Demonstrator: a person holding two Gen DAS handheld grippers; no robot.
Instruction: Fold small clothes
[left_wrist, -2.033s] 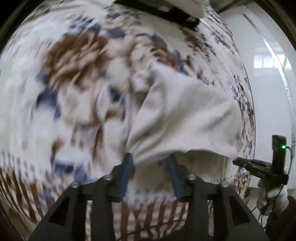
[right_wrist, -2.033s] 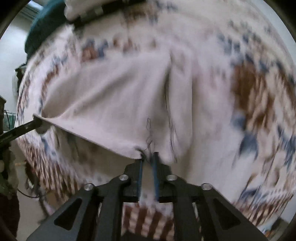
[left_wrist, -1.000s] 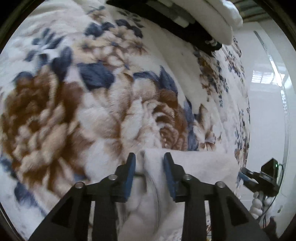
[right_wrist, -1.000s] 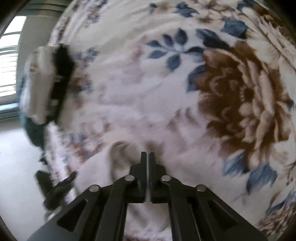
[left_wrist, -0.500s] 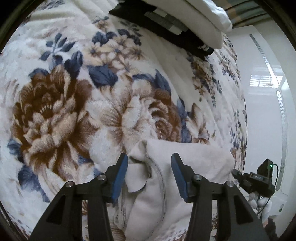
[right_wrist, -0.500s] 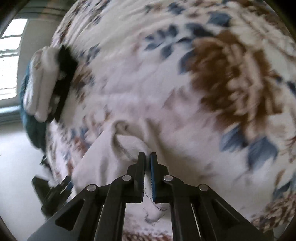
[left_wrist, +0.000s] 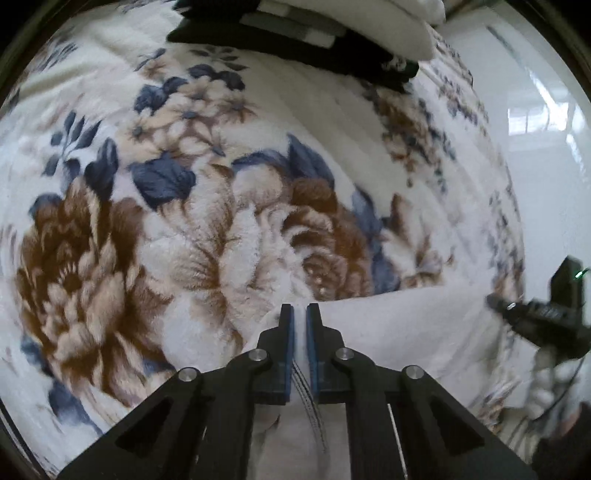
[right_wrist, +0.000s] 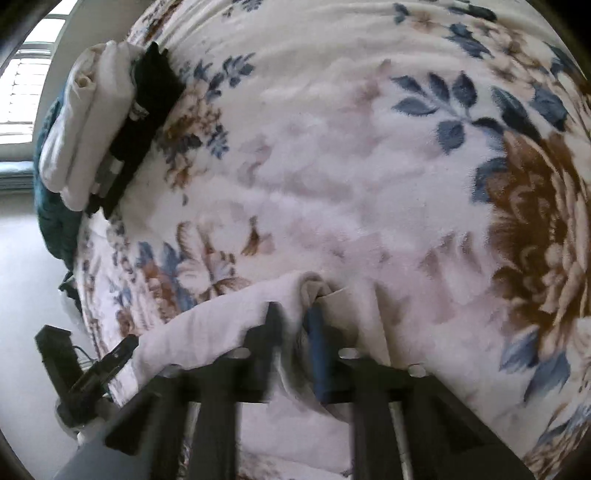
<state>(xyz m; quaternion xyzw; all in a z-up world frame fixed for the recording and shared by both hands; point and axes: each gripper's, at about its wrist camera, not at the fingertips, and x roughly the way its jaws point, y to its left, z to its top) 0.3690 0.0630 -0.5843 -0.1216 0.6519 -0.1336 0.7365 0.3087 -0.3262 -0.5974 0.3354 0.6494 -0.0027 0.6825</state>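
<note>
floral blanket (left_wrist: 184, 229); left gripper (left_wrist: 299, 314) jaws pinching cream garment (left_wrist: 399, 325), right gripper (right_wrist: 293, 314) jaws parted.

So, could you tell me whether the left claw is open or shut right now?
Shut: the left claw shows only a narrow slit between its blue pads, pinching the cream garment at its edge.

The left tool (left_wrist: 299, 314) pinches a fold of the cream garment (left_wrist: 399, 325), its blue-padded fingers (left_wrist: 290, 339) nearly together with only a thin strip of cloth between them. The garment lies on a fleece blanket (left_wrist: 166, 221) printed with brown and blue flowers. At the right edge the right tool (left_wrist: 517, 312) touches the garment's far corner. A stack of folded clothes (left_wrist: 332, 33) sits at the blanket's far end.
</note>
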